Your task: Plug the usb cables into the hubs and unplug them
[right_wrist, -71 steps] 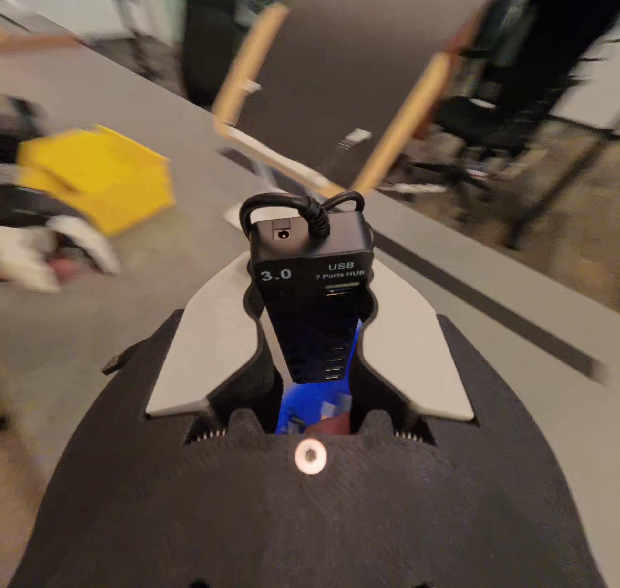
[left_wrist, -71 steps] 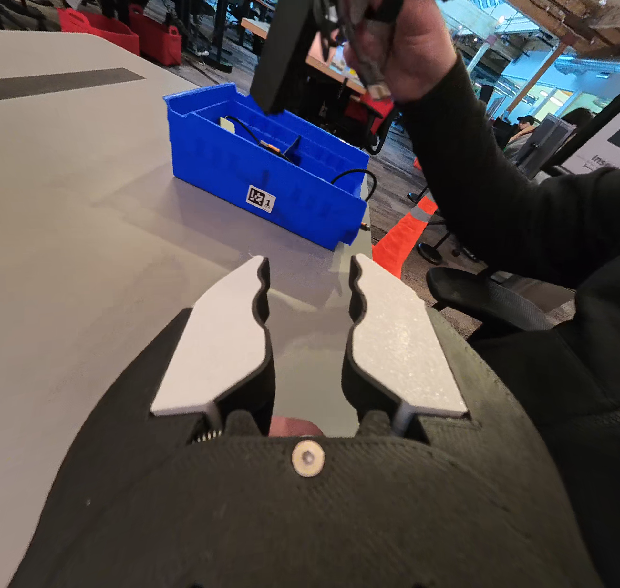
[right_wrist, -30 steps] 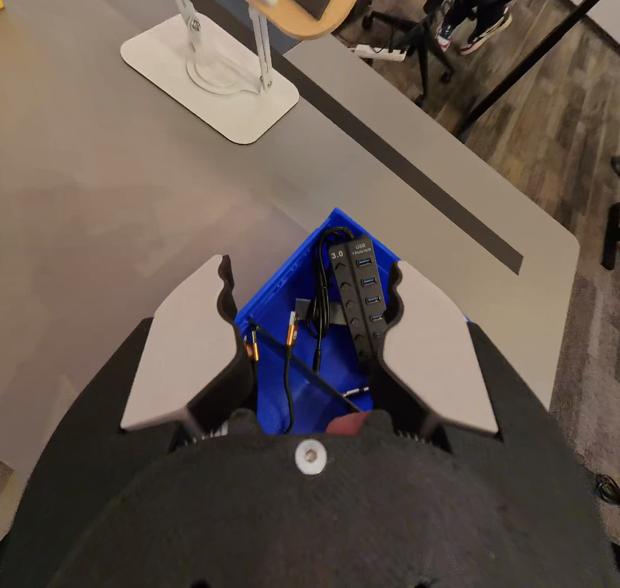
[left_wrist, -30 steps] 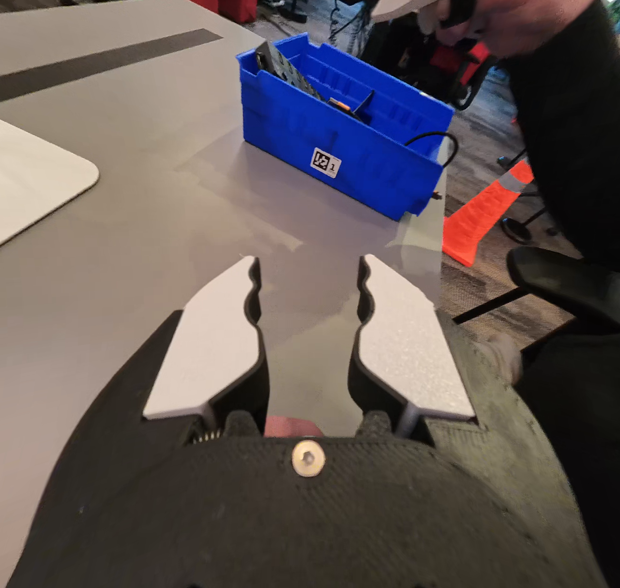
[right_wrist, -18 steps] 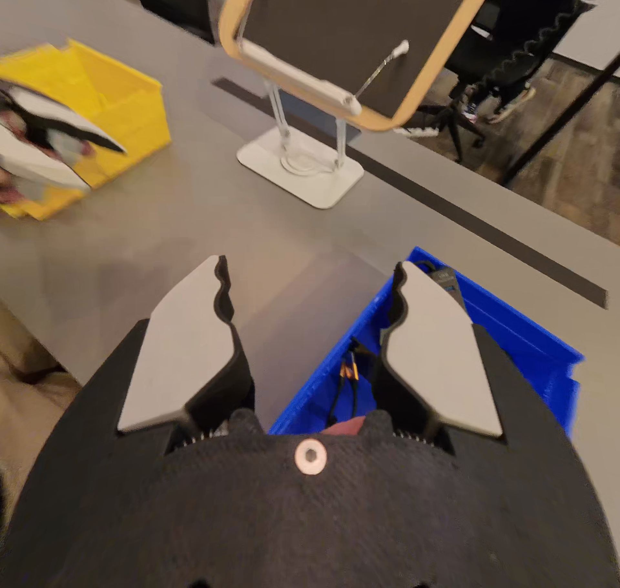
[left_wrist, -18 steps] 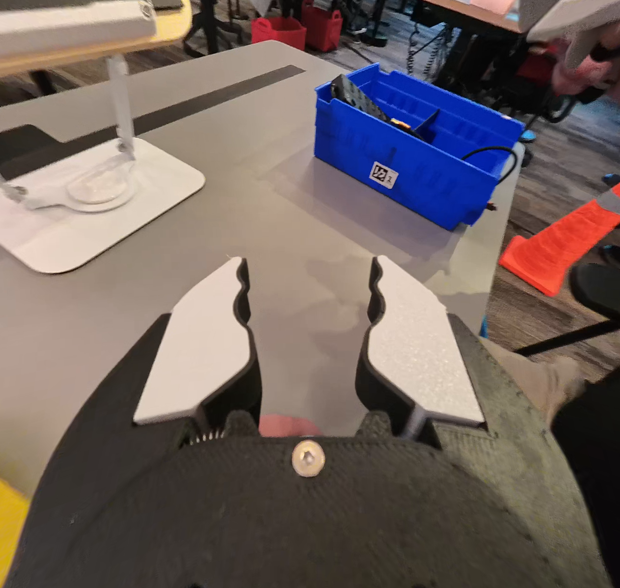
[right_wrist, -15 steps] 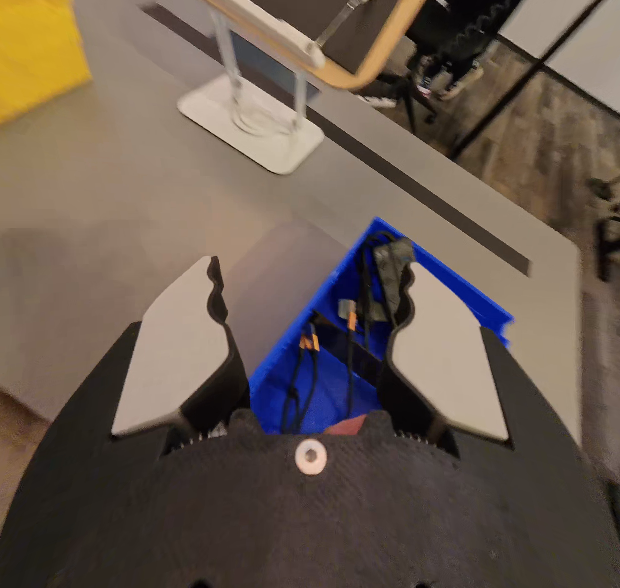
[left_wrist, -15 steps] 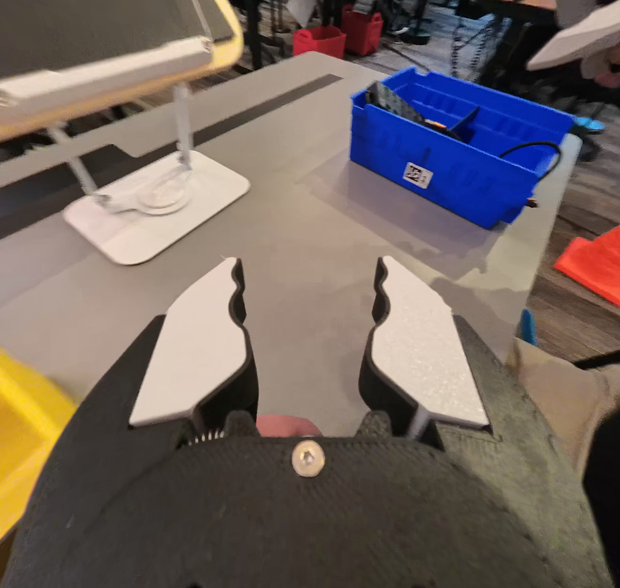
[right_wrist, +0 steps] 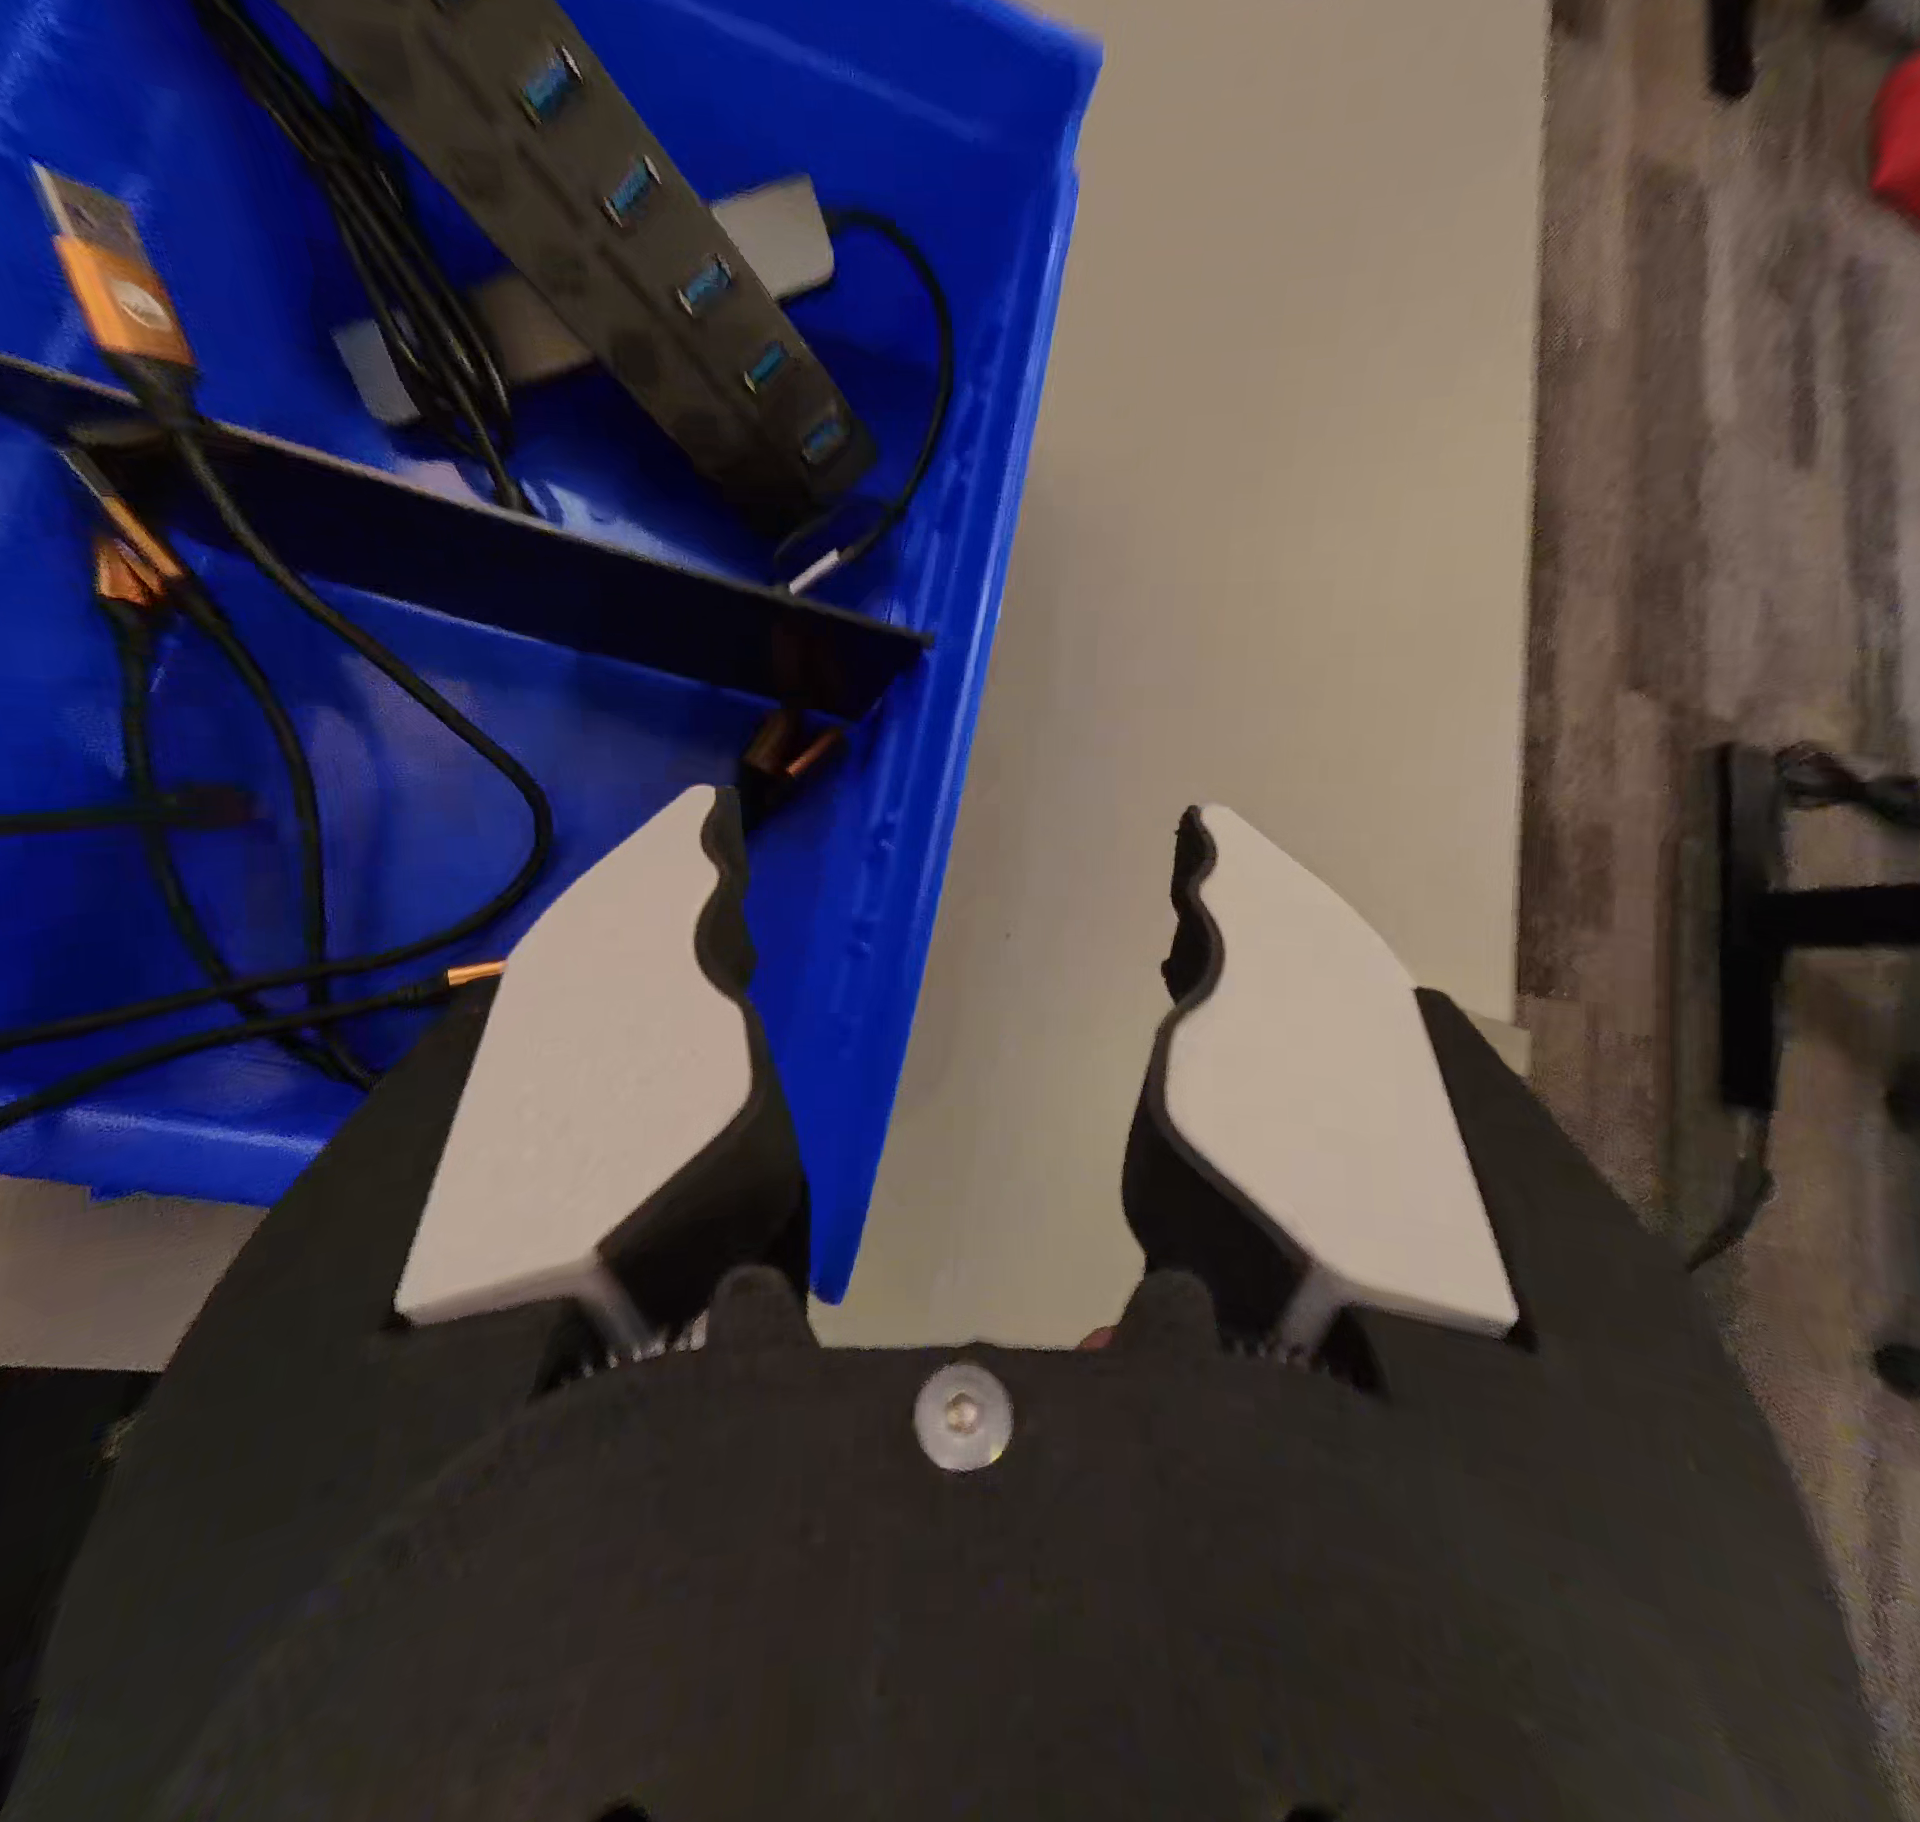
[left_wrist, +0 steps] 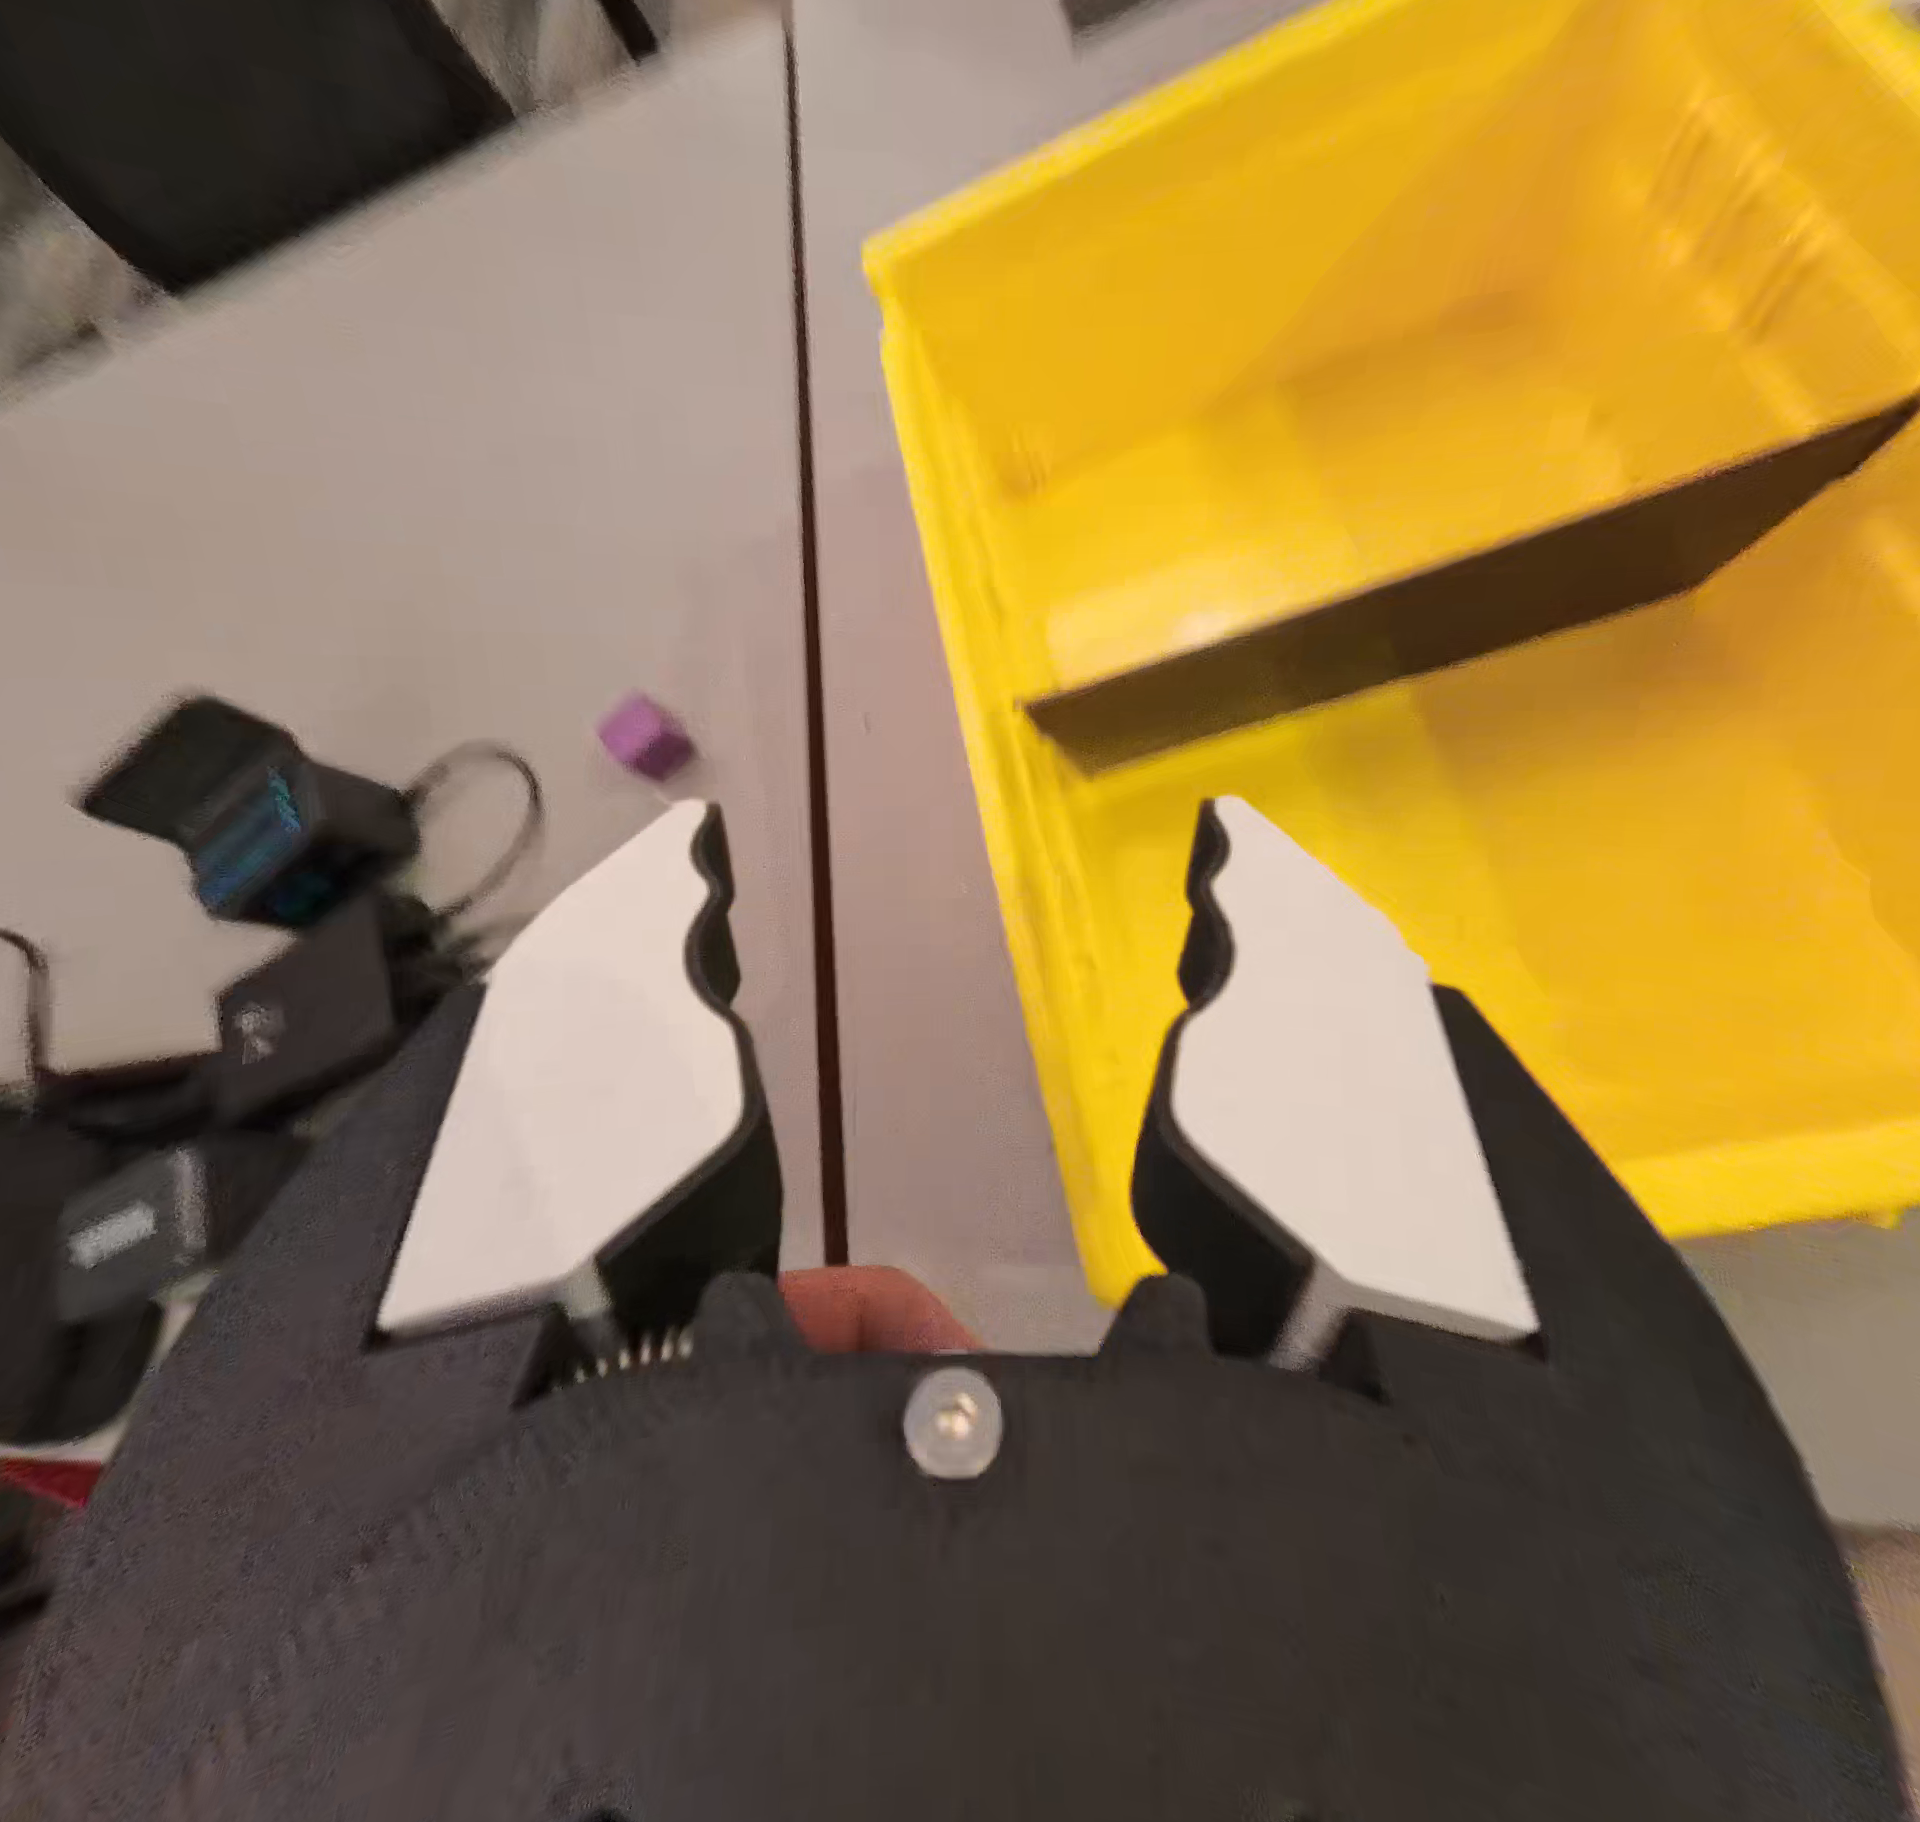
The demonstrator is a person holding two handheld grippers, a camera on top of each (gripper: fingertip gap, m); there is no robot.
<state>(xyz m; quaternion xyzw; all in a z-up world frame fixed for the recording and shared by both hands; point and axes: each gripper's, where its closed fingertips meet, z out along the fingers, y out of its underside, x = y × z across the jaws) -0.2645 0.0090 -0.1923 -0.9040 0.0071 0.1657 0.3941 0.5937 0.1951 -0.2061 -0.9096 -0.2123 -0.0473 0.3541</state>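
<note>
In the right wrist view a blue bin [right_wrist: 977,546] holds a long black USB hub [right_wrist: 623,214] with blue ports, a grey hub [right_wrist: 769,245] under it, and black cables with orange plugs [right_wrist: 120,286]. A black divider [right_wrist: 468,546] crosses the bin. My right gripper [right_wrist: 956,827] is open and empty above the bin's right wall. In the left wrist view my left gripper [left_wrist: 956,827] is open and empty over the grey table, beside a yellow bin [left_wrist: 1455,577]. Several black hubs [left_wrist: 249,837] with cables lie at the left.
A small purple cube [left_wrist: 644,733] lies on the table near the black hubs. A dark seam [left_wrist: 816,629] runs along the table between my left fingers. The table edge and wood-look floor [right_wrist: 1714,422] lie right of the blue bin. The yellow bin has a black divider [left_wrist: 1455,588]. The tips of one gripper are about 90 cm away from the tips of the other. The small purple cube [left_wrist: 644,733] is about 20 cm from my left fingertips.
My left gripper has swung left from the blue bin to the yellow bin and black hubs. My right gripper has dropped closer over the blue bin and shifted to its right wall. Both stay open.
</note>
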